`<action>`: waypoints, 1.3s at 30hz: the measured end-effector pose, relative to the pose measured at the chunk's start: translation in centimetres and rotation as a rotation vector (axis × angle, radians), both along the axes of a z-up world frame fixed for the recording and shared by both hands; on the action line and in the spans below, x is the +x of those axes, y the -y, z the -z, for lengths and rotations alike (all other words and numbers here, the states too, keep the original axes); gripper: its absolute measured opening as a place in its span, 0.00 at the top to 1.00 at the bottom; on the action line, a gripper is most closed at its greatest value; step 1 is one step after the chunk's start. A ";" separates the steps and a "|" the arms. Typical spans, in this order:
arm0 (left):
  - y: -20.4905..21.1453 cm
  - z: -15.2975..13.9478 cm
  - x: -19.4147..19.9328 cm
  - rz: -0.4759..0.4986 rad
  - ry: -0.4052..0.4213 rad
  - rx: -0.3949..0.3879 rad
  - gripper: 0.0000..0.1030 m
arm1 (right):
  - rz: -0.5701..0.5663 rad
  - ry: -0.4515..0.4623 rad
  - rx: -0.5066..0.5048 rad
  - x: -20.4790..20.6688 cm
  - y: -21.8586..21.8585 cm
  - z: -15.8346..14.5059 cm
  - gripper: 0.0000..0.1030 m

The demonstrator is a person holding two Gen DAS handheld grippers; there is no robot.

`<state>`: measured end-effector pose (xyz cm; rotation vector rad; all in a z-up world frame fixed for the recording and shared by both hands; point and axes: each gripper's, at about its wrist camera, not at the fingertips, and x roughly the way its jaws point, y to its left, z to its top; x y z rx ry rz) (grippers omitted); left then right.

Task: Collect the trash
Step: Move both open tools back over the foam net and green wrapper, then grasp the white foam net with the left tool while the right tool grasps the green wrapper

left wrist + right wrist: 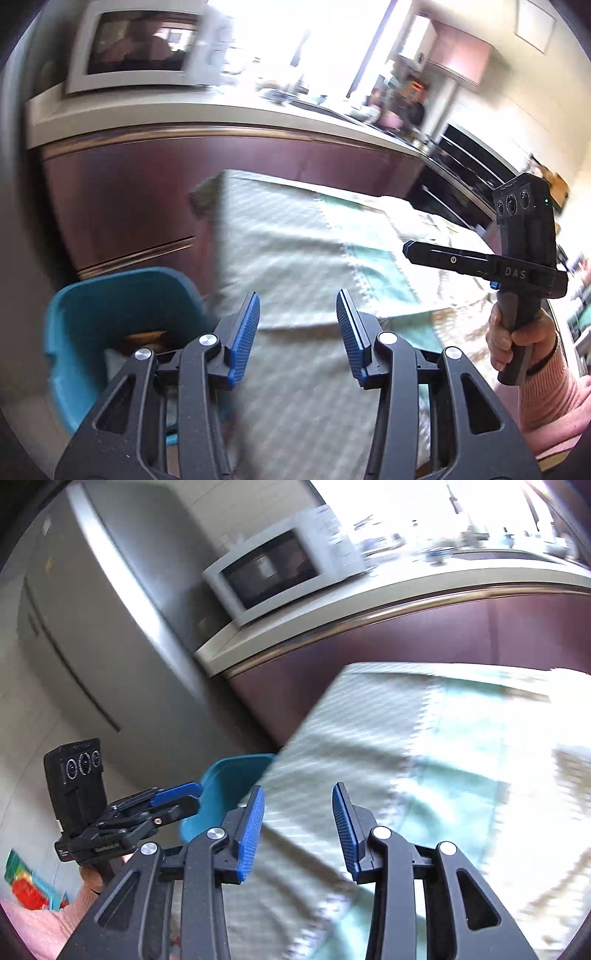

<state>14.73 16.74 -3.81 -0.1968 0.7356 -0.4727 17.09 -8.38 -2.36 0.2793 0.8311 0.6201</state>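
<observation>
Left gripper (298, 328) and right gripper (298, 825): both released, jaws apart, holding nothing, above the checked tablecloth (295, 251). Teal trash bin (110, 314) at eight o'clock in the left view, beside the table, brown scrap (146, 336) inside.

Left gripper (298, 325) jaws apart, empty; right gripper (298, 821) likewise (right hand (517, 345) gripping its handle).

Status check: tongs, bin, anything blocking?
Left tongs open, empty. Right tongs open, empty. Teal bin beside table, something brownish inside. Tablecloth shows no trash; view blurred. Nothing blocking.
</observation>
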 end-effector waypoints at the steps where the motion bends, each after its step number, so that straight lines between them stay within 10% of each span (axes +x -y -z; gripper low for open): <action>1: 1.6 -0.3 0.5 0.023 0.004 0.007 0.59 | 0.035 0.003 -0.004 -0.1 1.6 0.0 0.63; 17: 27.9 0.0 13.8 0.256 -0.109 0.042 0.48 | 0.427 -0.070 -0.067 3.4 22.0 4.1 0.52; 26: 32.3 4.8 20.2 0.215 -0.252 0.020 0.48 | 0.400 -0.124 -0.009 5.1 22.9 6.6 0.53; 33: 33.8 6.5 21.6 0.215 -0.285 -0.004 0.56 | 0.382 -0.134 0.014 5.4 23.5 7.1 0.72; 39: 33.9 6.9 21.4 0.207 -0.304 -0.021 0.83 | 0.369 -0.133 0.033 5.1 23.6 7.2 0.86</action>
